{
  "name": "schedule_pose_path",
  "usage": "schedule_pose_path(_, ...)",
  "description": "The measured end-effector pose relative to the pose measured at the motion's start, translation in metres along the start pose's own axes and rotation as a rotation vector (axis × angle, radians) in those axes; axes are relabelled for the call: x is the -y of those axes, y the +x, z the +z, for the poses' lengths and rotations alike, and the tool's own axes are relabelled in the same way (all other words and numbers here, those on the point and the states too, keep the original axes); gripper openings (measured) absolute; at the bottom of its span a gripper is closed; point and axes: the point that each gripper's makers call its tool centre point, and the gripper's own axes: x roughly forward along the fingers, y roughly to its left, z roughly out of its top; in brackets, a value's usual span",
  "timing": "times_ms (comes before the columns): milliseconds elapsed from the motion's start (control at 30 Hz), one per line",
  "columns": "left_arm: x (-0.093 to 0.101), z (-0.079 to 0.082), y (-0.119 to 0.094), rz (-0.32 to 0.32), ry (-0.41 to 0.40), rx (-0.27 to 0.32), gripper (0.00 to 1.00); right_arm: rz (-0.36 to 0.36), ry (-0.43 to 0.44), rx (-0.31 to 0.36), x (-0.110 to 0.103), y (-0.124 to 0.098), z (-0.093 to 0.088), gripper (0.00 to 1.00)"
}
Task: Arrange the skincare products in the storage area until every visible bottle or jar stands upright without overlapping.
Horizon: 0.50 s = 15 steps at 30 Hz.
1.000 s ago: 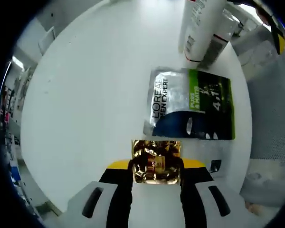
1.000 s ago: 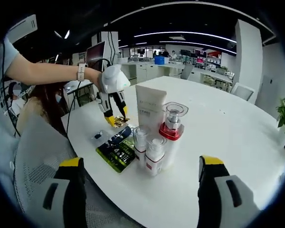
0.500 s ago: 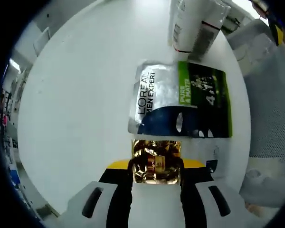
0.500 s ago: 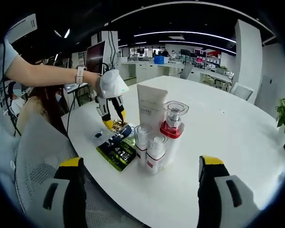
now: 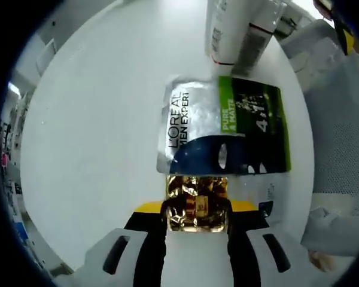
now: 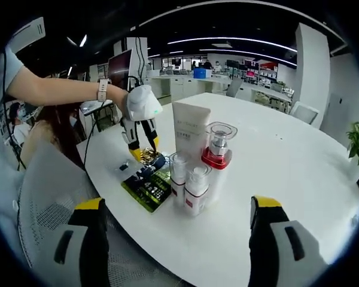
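Note:
My left gripper [image 5: 197, 209] is shut on a crinkled gold foil packet [image 5: 197, 192], held just above the white table. Right beyond it lies a flat silver, blue and green sachet [image 5: 224, 128], its near edge touching the packet. A white tube [image 5: 226, 30] and a clear bottle with a red band [image 5: 255, 37] stand past the sachet. In the right gripper view, the tube [image 6: 190, 130], the red-collared pump bottle [image 6: 216, 160] and two small white bottles [image 6: 178, 177] [image 6: 196, 189] stand upright in a tight group. The left gripper [image 6: 142, 148] points down beside the sachet [image 6: 146, 189]. My right gripper [image 6: 179, 239] hangs open in front of them.
The round white table [image 6: 287, 161] has free room to the right and behind the group. A small dark tag [image 6: 124, 168] lies near the table edge. A mesh chair [image 6: 39, 197] stands at the left and a person's arm [image 6: 60, 91] reaches in.
The left gripper has carried the gold packet closer to the sachet, until the packet meets the sachet's edge. The right gripper has stayed open and nearly still.

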Motion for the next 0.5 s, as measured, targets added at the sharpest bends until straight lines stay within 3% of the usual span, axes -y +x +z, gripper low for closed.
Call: schedule_pose_path(500, 0.0001, 0.0000, -0.0001, 0.004, -0.005, 0.002, 0.37, -0.001, 0.001, -0.001, -0.0011, -0.0026, -0.0038, 1.00)
